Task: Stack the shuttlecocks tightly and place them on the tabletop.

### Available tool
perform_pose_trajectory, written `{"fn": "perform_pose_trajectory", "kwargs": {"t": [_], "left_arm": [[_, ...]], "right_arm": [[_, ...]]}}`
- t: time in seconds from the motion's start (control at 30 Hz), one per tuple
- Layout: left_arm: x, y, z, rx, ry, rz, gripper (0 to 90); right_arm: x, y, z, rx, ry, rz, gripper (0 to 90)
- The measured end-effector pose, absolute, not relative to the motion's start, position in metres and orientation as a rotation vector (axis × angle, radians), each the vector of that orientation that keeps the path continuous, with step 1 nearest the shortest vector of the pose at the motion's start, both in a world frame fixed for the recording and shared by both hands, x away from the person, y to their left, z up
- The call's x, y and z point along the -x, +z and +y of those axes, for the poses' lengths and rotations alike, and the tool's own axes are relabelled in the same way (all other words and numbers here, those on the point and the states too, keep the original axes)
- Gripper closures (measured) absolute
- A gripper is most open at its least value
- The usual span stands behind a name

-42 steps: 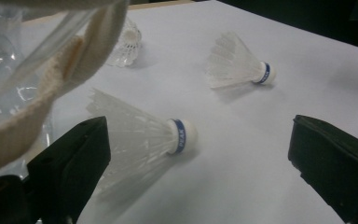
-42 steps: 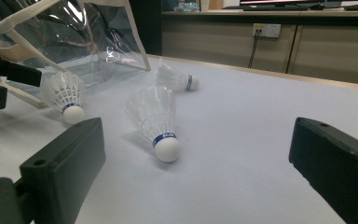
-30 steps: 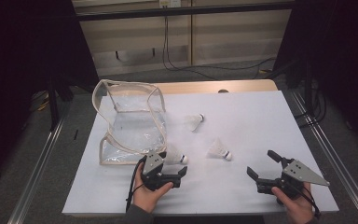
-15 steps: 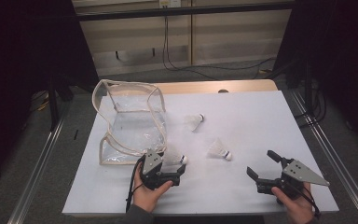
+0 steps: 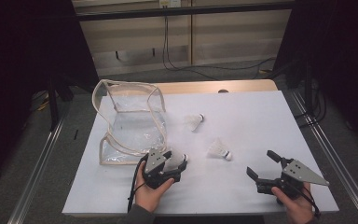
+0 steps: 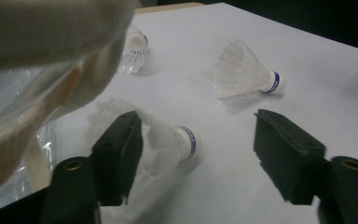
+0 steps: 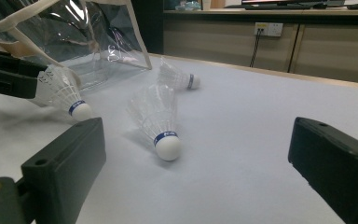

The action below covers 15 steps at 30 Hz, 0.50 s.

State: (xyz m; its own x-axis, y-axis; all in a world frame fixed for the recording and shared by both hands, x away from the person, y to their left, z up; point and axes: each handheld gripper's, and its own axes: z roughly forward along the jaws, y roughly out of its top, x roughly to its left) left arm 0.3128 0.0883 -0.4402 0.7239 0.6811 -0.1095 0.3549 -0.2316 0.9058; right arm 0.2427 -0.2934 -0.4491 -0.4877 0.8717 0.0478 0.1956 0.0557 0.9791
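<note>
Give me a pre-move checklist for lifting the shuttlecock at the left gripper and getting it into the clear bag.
1. Nearest shuttlecock between the jaws of the left gripper: ok; the jaws have just been closing around its feathers.
2. Both jaws pressing on it: not ok; one touches the feathers, the other stands clear of the cork.
3. Clear bag close beside the left gripper: ok.
4. Bag mouth open and facing the gripper: cannot tell.
5. Right gripper out of the way: ok, open and holding nothing.
6. Other two shuttlecocks clear of the lift path: ok, lying apart on the white table.
</note>
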Motion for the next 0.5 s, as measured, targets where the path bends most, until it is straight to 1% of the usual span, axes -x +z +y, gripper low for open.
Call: {"fn": "perform_pose_trajectory", "kwargs": {"t": [0.1,0.23,0.27,0.3,0.33,0.37,0.43,0.47,0.5], "left_arm": [[-0.312,-0.438,0.083,-1.849,0.387,0.794,54.5],[-0.314,-0.438,0.076,-1.881,0.383,0.798,67.9],[-0.315,-0.439,0.074,-1.892,0.385,0.807,74.1],[-0.316,-0.44,0.073,-1.897,0.383,0.812,74.1],[-0.317,-0.441,0.071,-1.901,0.38,0.819,80.0],[-0.317,-0.442,0.07,-1.911,0.388,0.82,80.0],[-0.319,-0.444,0.069,-1.913,0.387,0.83,85.9],[-0.32,-0.444,0.069,-1.917,0.395,0.829,85.9],[-0.32,-0.444,0.069,-1.92,0.401,0.831,87.7]], "right_arm": [[-0.243,-0.449,-0.293,-1.07,1.474,1.748,3.5],[-0.243,-0.449,-0.293,-1.068,1.475,1.749,3.5],[-0.242,-0.449,-0.294,-1.071,1.477,1.747,3.5],[-0.242,-0.449,-0.294,-1.071,1.477,1.747,3.5],[-0.242,-0.449,-0.294,-1.074,1.479,1.746,3.5],[-0.242,-0.449,-0.294,-1.074,1.479,1.746,3.5],[-0.242,-0.449,-0.295,-1.073,1.479,1.744,3.5],[-0.242,-0.449,-0.295,-1.073,1.479,1.744,3.6],[-0.242,-0.449,-0.295,-1.073,1.479,1.742,3.5]]}}
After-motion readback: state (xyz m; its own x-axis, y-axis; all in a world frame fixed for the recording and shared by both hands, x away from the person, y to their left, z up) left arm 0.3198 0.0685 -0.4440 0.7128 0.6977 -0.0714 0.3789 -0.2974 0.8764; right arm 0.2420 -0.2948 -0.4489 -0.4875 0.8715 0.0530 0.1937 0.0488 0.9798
